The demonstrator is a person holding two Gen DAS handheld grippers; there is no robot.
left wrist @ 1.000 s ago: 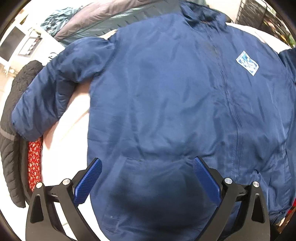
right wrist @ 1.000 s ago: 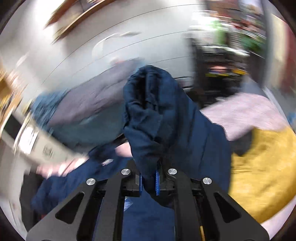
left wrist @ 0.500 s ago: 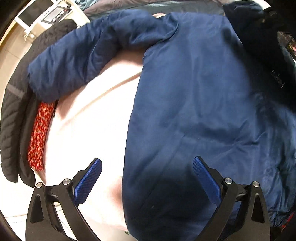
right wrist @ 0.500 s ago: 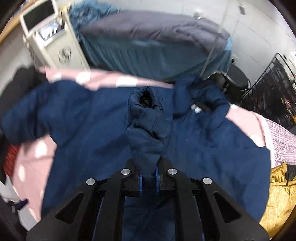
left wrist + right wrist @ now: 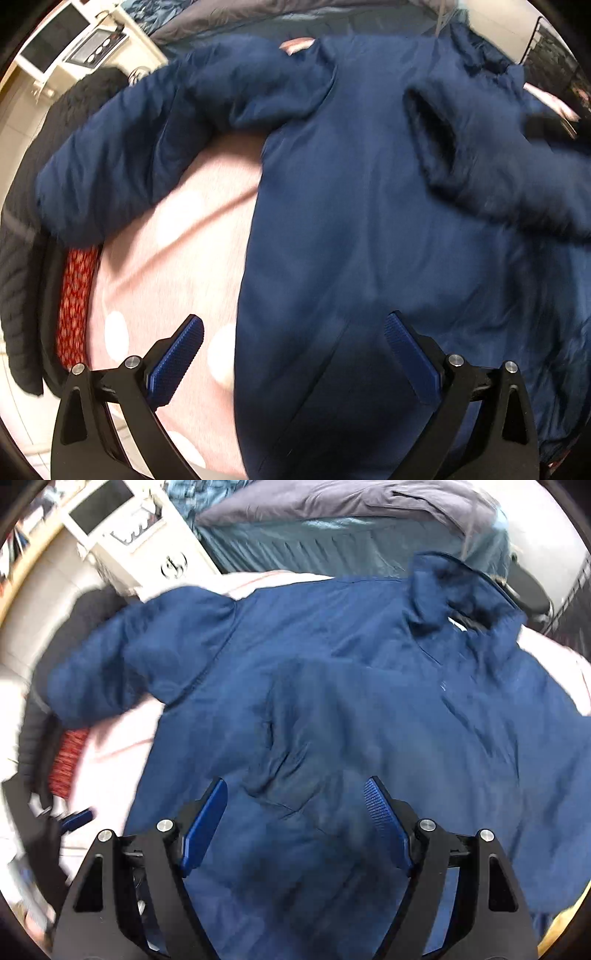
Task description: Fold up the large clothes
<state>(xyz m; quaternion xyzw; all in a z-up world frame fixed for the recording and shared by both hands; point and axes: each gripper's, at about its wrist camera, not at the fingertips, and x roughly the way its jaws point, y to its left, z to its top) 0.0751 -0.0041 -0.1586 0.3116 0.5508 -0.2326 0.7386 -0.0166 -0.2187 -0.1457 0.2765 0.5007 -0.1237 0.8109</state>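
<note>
Big blue jacket (image 5: 369, 229) spread flat on the pink spotted bed (image 5: 166, 266), one sleeve (image 5: 491, 177) folded across its front, left tongs (image 5: 293, 354) wide open holding nothing, right tongs (image 5: 295, 812) wide open holding nothing, both above the jacket

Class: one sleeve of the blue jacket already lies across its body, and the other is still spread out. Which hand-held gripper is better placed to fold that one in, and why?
Left, probably. The spread sleeve lies on its side, and the left hand-held gripper is open and empty over the blue jacket. The right hand-held gripper, also open, sits farther away.
</note>
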